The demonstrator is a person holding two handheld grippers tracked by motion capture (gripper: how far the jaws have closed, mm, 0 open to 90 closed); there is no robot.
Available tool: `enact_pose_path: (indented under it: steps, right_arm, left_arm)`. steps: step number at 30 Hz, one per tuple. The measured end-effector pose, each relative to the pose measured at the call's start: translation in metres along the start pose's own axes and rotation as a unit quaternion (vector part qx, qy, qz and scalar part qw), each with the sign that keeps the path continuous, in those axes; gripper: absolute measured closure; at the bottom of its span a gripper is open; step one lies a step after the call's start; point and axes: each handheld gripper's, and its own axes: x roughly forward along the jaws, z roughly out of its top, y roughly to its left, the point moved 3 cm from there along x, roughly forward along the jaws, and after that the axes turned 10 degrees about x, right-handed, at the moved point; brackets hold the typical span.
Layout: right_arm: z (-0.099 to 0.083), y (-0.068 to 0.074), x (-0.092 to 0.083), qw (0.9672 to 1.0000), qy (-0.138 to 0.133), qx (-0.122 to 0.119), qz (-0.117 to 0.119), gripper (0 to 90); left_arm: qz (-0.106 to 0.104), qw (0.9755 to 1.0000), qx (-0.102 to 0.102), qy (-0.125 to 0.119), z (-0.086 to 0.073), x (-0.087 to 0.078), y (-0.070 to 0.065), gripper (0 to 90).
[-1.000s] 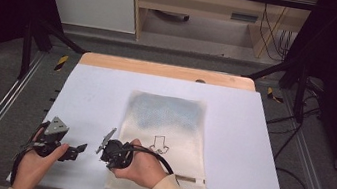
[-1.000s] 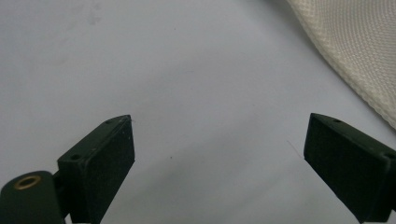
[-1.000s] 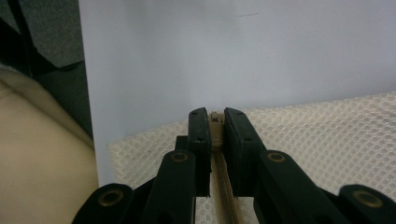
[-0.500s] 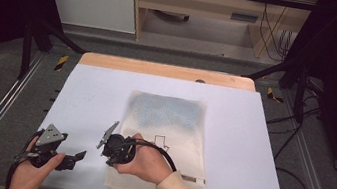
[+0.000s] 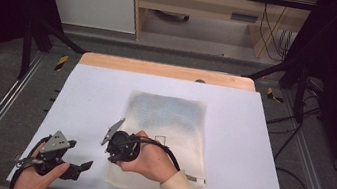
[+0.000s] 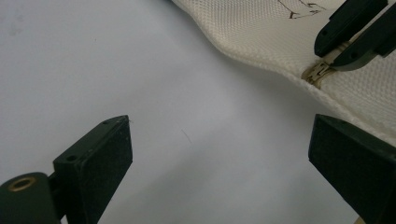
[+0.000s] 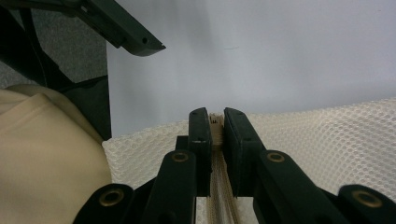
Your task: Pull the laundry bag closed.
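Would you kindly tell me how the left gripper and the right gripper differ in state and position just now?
The left gripper has its jaws wide apart with nothing between them; the right gripper has its jaws shut on the zipper of the mesh bag. The left gripper hovers over the bare white table beside the bag; the right sits at the bag's near left edge. Both are black and hand-held.

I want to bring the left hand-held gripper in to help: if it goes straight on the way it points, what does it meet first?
Probably the near edge of the mesh bag, close to the zipper end that the right hand-held gripper pinches. The left hand-held gripper stands open over bare table; depth is unclear.
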Motion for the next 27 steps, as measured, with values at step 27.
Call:
enact_pose_path:
  steps: [27]
  right_arm:
    - [0.0,0.001,0.005,0.9999,0.006,-0.006,-0.007,81.9]
  left_arm:
    - [-0.061,0.9979,0.001,-0.022,0.017,0.019,-0.03,10.3]
